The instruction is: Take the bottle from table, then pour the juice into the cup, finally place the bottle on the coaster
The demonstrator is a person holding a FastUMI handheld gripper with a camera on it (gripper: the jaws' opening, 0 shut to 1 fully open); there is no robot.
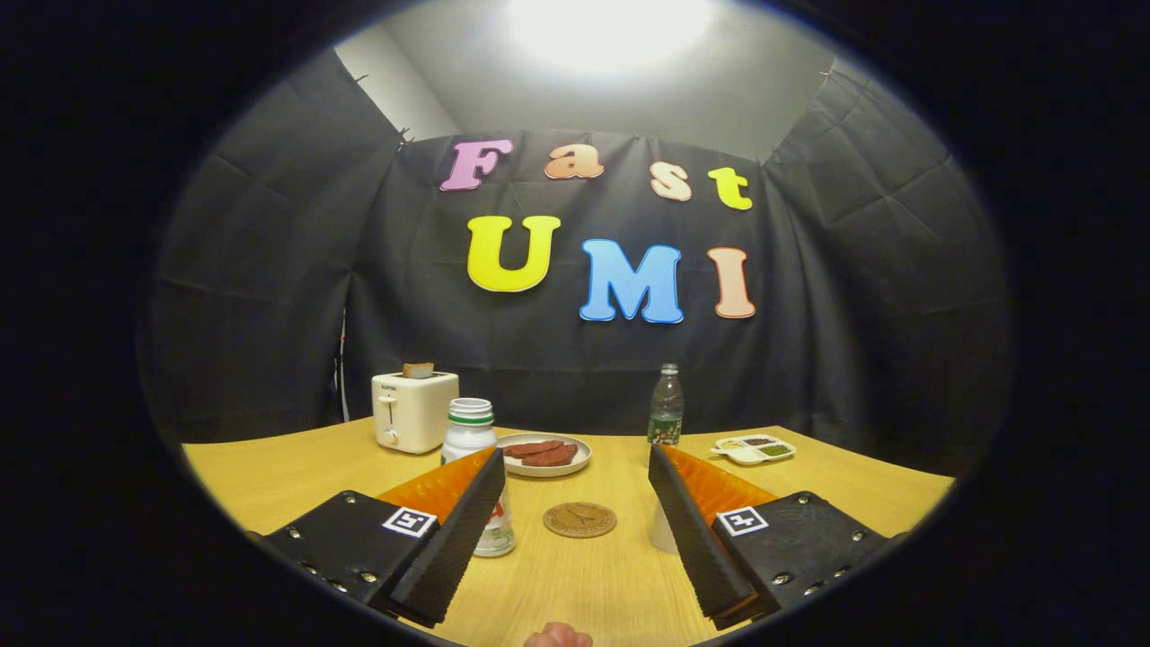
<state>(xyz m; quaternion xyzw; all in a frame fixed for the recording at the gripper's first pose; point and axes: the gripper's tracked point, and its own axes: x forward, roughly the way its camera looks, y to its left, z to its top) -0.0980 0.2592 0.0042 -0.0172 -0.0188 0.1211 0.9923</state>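
The tongs [575, 490] gape wide, holding nothing; the left finger hides part of the bottle [471, 436] (cap off), coaster [579, 519] between them.

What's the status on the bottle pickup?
Hand-held gripper open, holding nothing. Bottle upright, partly behind the left finger, untouched. Coaster bare between the fingers. Nothing blocking.

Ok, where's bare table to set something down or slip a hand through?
Bare wood lies between the open gripper fingers, around the coaster, and beyond the right finger below the sauce tray. Crowded: toaster, white bottle and plate by the left finger.
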